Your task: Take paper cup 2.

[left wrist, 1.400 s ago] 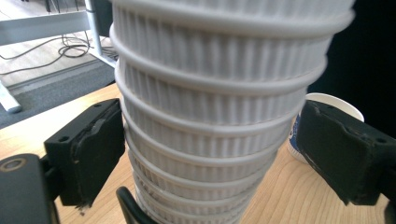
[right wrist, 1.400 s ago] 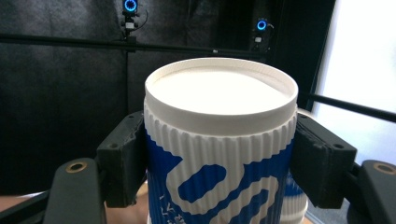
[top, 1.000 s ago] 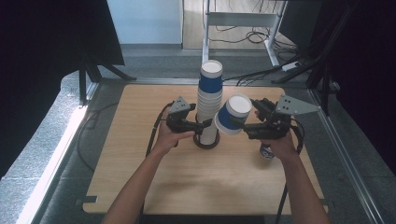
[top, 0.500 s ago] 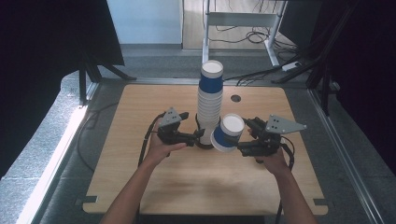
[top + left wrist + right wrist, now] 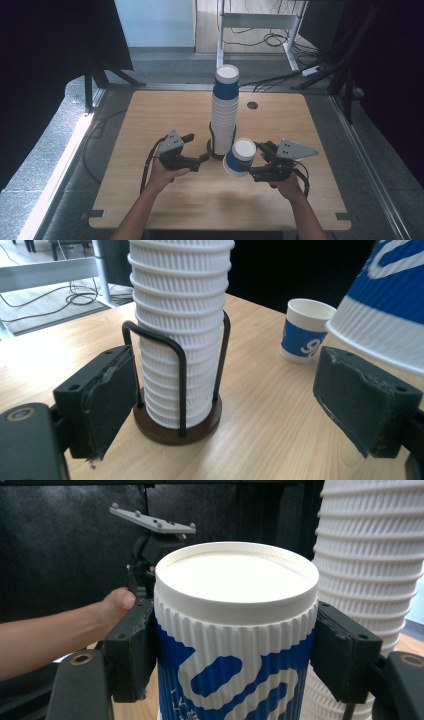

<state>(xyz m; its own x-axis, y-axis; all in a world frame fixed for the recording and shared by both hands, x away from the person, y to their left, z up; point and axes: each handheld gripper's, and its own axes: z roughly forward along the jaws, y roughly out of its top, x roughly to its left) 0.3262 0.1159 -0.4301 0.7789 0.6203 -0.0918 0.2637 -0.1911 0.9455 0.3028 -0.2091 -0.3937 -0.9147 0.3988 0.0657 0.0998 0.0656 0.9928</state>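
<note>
**Already one cup pulled from the stack**

High view: a blue cup (image 5: 240, 157) is held at lower centre by the right gripper (image 5: 260, 167), clear of the cup stack (image 5: 224, 112) on the desk (image 5: 150, 115).

Left gripper view: the jaws are spread beside the wire holder (image 5: 177, 385); another cup (image 5: 305, 330) is already set down at upper right.

Right gripper view: the cup is pinched at both sides; placing remains.

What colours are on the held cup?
White ribbed paper cup with blue swirl print, clearest in the right gripper view.
</note>
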